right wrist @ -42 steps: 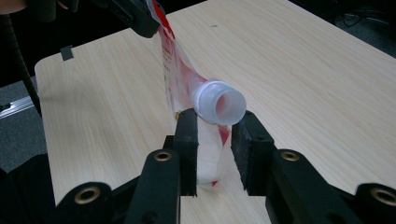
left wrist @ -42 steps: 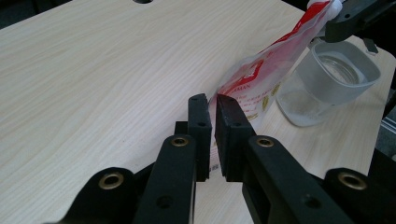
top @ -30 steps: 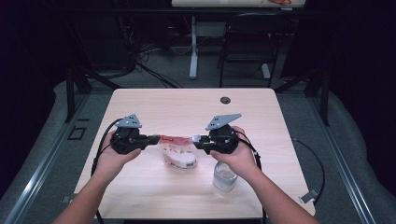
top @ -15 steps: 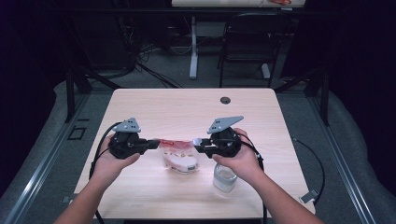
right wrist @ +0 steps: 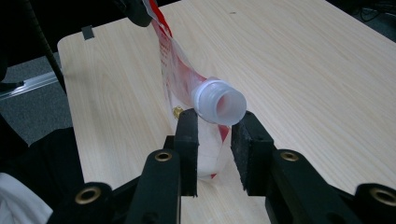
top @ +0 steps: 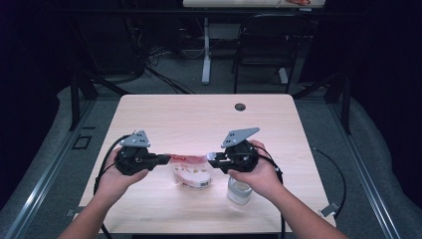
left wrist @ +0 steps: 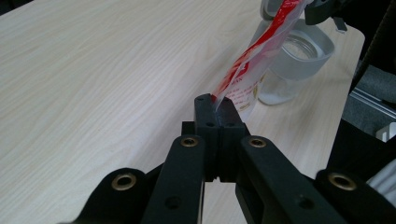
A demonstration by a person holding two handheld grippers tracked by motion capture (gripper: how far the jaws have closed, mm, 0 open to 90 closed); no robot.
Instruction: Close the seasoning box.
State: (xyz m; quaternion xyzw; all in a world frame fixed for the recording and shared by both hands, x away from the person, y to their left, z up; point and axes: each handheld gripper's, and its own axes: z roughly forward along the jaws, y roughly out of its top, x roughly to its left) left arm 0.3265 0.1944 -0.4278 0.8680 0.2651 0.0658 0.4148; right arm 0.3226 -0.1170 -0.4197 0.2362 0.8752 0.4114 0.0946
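Table and the room behind it
The wooden table (top: 199, 119) has a dark hole (top: 240, 106) well beyond the right gripper (top: 213, 158). Farther off stand a chair (top: 261, 50) and a desk leg (top: 205, 50), with cables (top: 149, 64) far beyond the left gripper (top: 166, 159).

Pouch (top: 190, 171) slightly nearer the person

Glossy clear plastic pouch (top: 191, 171); clear glass jar (top: 240, 190); matt pale wood-grain table (top: 199, 114); matt black tongs.
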